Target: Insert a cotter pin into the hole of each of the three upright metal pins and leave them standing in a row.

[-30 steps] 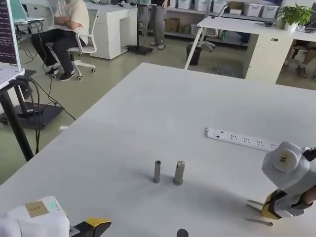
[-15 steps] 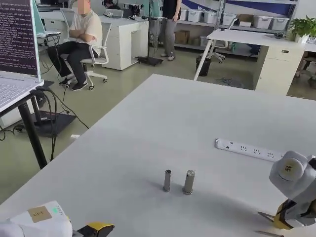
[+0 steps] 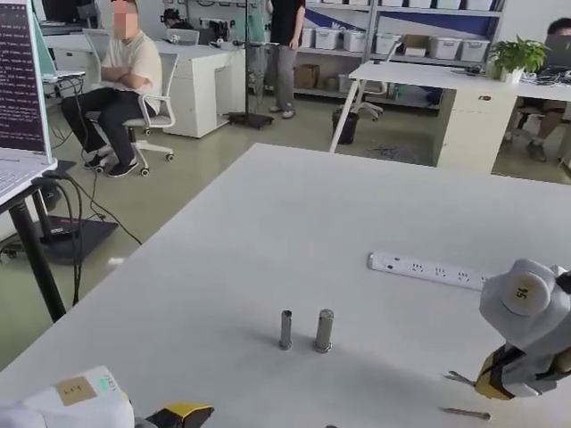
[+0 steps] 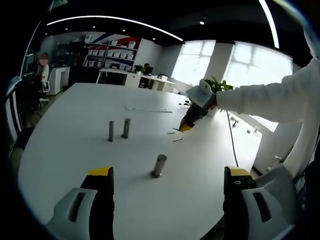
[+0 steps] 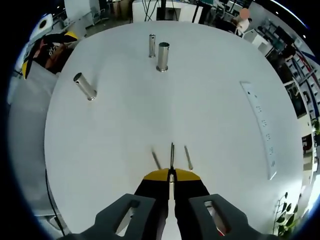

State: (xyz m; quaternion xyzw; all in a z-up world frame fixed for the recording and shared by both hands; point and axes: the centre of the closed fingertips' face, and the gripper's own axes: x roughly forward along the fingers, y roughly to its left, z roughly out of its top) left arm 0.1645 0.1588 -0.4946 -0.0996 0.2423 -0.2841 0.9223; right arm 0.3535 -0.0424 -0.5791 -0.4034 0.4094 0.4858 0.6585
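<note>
My left gripper sits at the bottom of its own view with the jaws spread wide, the yellow tips far apart. In the head view it pokes in at the bottom left edge. My right gripper has its jaws pressed together, pinching a thin cotter pin that sticks straight out past the tips. In the left gripper view it hangs right of centre, tips angled down, with my white sleeve reaching in from the right.

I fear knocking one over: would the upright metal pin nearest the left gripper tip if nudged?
Probably: the metal pin stands tall and narrow, unsupported. Once down, its round body would likely roll across the smooth table.
</note>
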